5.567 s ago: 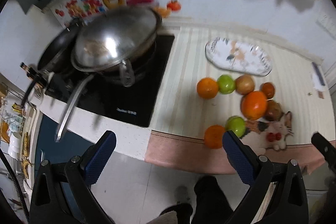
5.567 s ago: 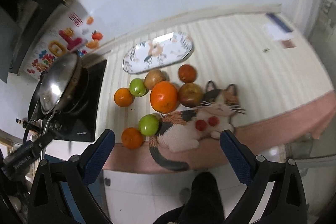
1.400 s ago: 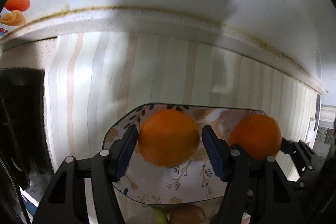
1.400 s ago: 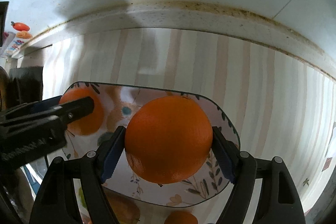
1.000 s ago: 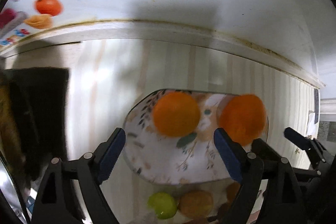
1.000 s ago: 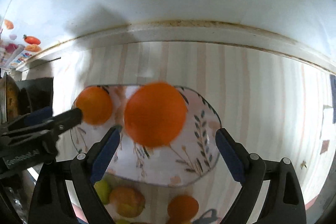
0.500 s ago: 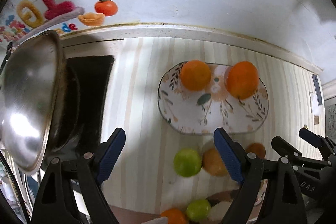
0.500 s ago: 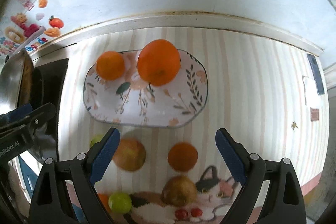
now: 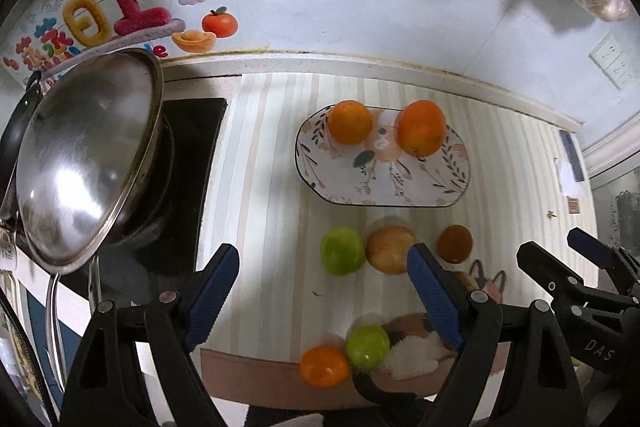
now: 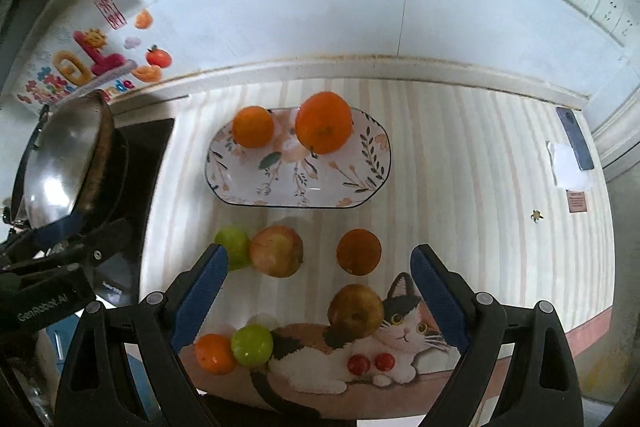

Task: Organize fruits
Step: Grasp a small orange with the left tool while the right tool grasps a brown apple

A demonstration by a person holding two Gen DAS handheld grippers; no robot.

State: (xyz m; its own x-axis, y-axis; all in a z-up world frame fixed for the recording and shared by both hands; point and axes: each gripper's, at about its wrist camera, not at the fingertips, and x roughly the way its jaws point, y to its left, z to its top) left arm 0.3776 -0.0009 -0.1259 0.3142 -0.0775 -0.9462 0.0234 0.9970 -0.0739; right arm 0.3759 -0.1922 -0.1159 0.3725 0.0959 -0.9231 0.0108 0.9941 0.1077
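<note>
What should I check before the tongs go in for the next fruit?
1. Left tongs empty, jaws apart: ok.
2. Right tongs empty, jaws apart: ok.
3. Two oranges resting on the floral plate: ok.
4. Free space at the plate's front for more fruit: ok.
5. Green apple touches the yellowish apple, tight for a finger between them: not ok.
6. Dark orange fruit stands apart, easy to straddle: ok.

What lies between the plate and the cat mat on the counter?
In the right wrist view, three loose fruits lie between the plate and the cat mat: a green fruit, an apple, a dark orange.
</note>
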